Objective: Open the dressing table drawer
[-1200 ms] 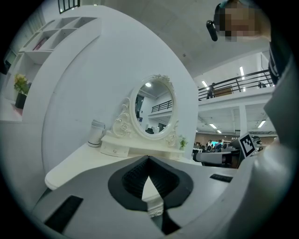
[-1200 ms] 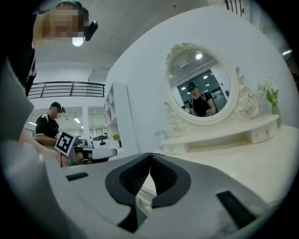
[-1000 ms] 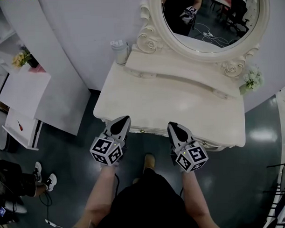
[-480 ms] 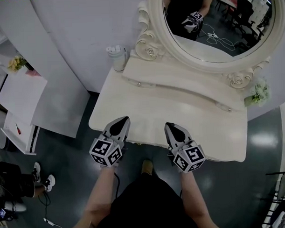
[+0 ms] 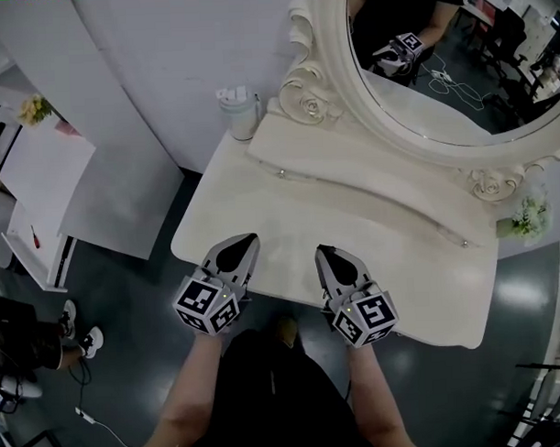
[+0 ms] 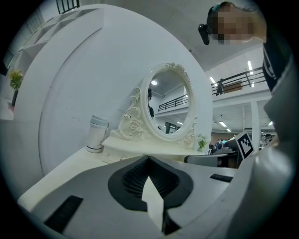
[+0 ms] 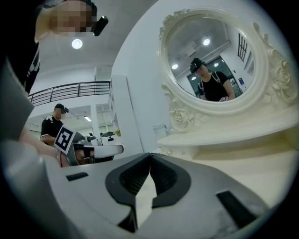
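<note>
— The drawer: where is it?
— It belongs to the cream desk [image 5: 381,242] straight ahead of the person. The head view looks down on the top, and the near edge hides the desk's front, so the drawer's face doesn't show.
— And the left tool [image 5: 247,238]?
— Jaws pressed together, nothing between them. Its tip lies over the desk's near edge, left of centre.
— The right tool [image 5: 320,251]?
— The same: closed and empty, tip over the near edge, beside the left one with a gap between them. Whether either touches the top I can't tell.
— What else is there?
— An oval mirror [image 5: 440,75] in a carved frame at the back, above a raised shelf [image 5: 351,159]. A white tumbler [image 5: 240,111] stands at the back left corner, just beside the frame.
</note>
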